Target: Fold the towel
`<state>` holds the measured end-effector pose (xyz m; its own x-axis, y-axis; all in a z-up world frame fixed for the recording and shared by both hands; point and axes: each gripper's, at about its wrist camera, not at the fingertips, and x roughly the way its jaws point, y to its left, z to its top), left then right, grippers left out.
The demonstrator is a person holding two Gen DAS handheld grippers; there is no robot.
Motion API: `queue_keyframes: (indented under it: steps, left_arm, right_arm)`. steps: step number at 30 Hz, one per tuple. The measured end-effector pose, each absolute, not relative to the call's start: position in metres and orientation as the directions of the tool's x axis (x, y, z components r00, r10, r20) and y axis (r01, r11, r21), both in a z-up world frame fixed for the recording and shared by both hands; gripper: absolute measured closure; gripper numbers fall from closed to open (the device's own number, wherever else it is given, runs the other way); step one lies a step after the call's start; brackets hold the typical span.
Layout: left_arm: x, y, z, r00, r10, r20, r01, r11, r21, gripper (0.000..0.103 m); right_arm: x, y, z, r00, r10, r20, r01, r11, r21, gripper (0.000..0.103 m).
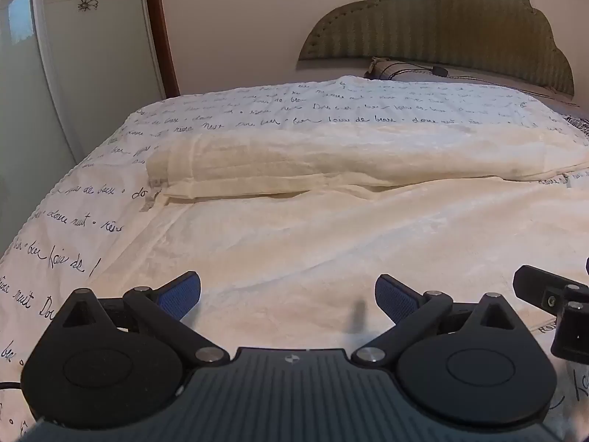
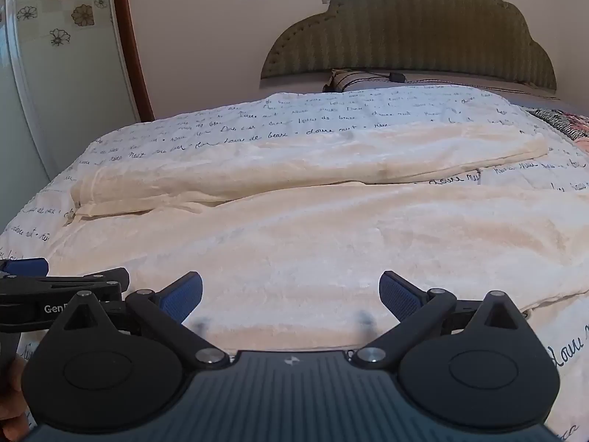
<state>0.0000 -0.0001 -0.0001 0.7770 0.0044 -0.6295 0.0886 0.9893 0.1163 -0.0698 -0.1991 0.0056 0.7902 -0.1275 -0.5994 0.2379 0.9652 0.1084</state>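
the cream towel [image 1: 331,228] lies spread across the bed [image 1: 55,258], on a white cover with handwritten script, its far part doubled over into a long fold toward the headboard [image 1: 441,25]. the left gripper [image 1: 288,296] and right gripper [image 2: 291,296] hover side by side over the towel's near edge, jaws wide apart, holding nothing.

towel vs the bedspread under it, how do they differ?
The towel is plain cream and plush; the bedspread is white with dark handwritten script. The towel is rumpled, its far edge folded over into a thick band; the bedspread lies flat. The towel covers only part of the bedspread. Both are pale fabric.
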Motion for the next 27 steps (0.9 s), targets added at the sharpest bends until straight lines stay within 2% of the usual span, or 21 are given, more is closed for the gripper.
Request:
queue_keyframes:
  steps: [5, 27]
  left_arm:
    - [0.001, 0.0018, -0.001, 0.777, 0.009, -0.629, 0.087, 0.989, 0.122, 0.0]
    - [-0.0018, -0.0004, 0.0016, 0.784, 0.01, -0.62, 0.084, 0.989, 0.122, 0.0]
  right_arm:
    - [-0.0709, -0.2, -0.0001, 0.788, -0.098, -0.608, 0.235, 0.96, 0.151, 0.0]
    - [-0.0707, -0.1993, -0.0038, 0.785, -0.069, -0.616, 0.208, 0.965, 0.158, 0.0]
